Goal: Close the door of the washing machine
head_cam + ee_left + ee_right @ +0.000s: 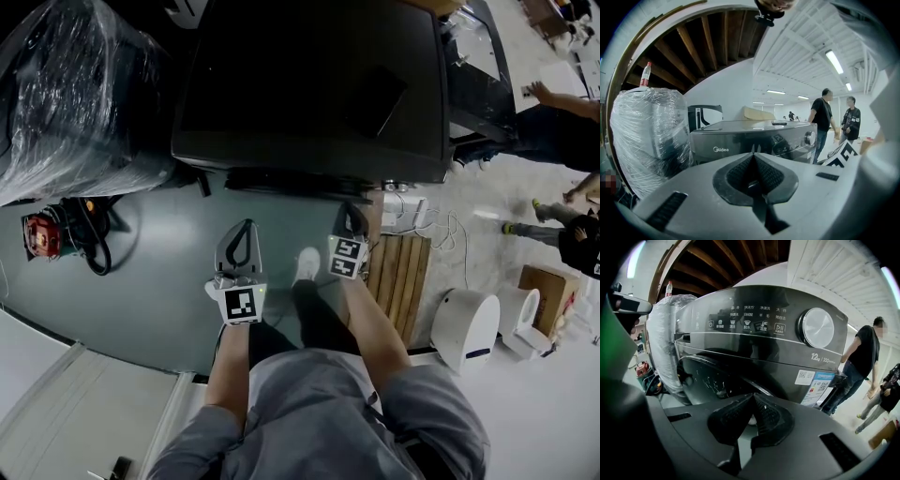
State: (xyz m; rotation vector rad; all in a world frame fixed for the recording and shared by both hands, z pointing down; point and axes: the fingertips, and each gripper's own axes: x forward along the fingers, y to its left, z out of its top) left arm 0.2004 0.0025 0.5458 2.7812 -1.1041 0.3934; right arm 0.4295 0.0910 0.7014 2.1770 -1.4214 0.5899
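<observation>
Right tongs [753,399] are clenched empty, with the washing machine door [712,376] close in front. Left tongs [753,157] are clenched empty too, a bit further back.

Left gripper [248,227], right gripper [352,210] before washing machine [309,84] (dark top)

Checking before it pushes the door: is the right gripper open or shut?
Shut, empty. Its own view shows the right gripper with jaws meeting at the tips, nothing between them, before the washing machine.
</observation>
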